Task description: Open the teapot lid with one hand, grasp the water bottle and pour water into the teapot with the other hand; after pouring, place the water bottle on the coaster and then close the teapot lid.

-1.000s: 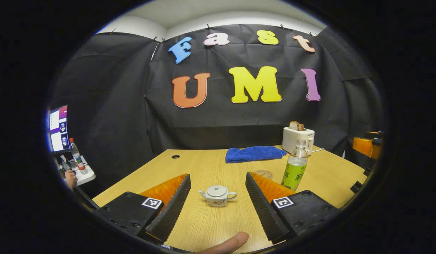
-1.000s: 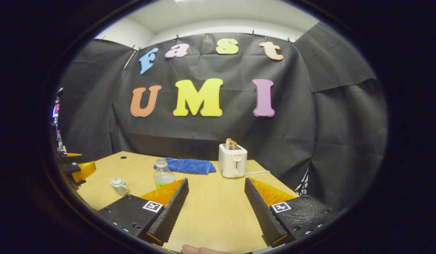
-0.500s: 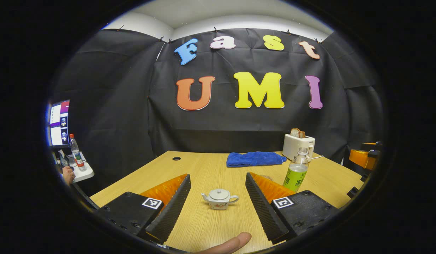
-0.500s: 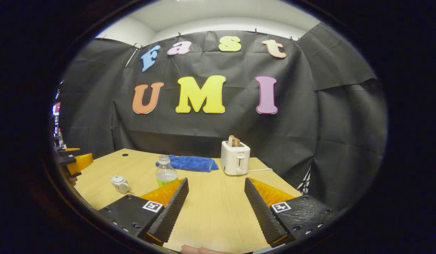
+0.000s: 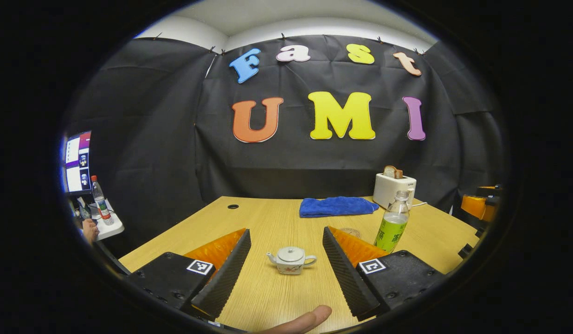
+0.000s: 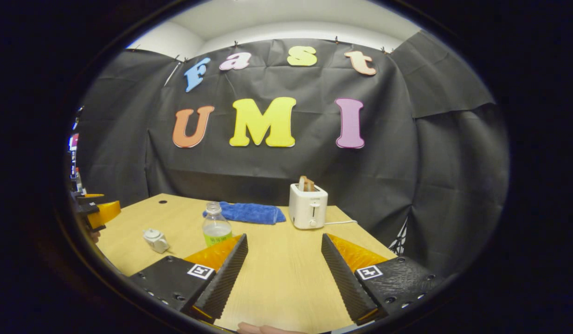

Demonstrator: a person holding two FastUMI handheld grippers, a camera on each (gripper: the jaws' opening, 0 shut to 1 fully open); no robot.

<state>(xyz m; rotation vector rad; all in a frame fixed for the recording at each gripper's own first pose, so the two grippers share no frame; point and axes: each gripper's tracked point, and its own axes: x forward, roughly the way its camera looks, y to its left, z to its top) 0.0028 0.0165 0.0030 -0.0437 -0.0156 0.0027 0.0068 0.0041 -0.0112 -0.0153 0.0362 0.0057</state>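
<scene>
A small white ceramic teapot [image 5: 291, 260] with a painted side and its lid [image 5: 290, 253] in place sits on the pale wooden table [image 5: 267, 222], framed between the spread, empty fingers of the left gripper [image 5: 286, 260], which hangs short of it. To the teapot's right stands a clear plastic water bottle with a green label [image 5: 392, 226], upright and apparently uncapped, just in front of a round brown coaster [image 5: 350, 232] lying flat on the wood. The right gripper [image 6: 282, 266], its fingers likewise wide apart and holding nothing, points past the bottle toward a white toaster with bread in its slots [image 6: 307, 209] and a folded blue cloth [image 6: 249, 212] at the far edge. Nothing of the task appears begun. The lid's knob is a tiny target for such broad fingers: a grip closing off-centre could skid the light pot or tip it by its handle. The open bottle, partly filled, could spill if squeezed hard or knocked by a finger arriving from the side.
</scene>
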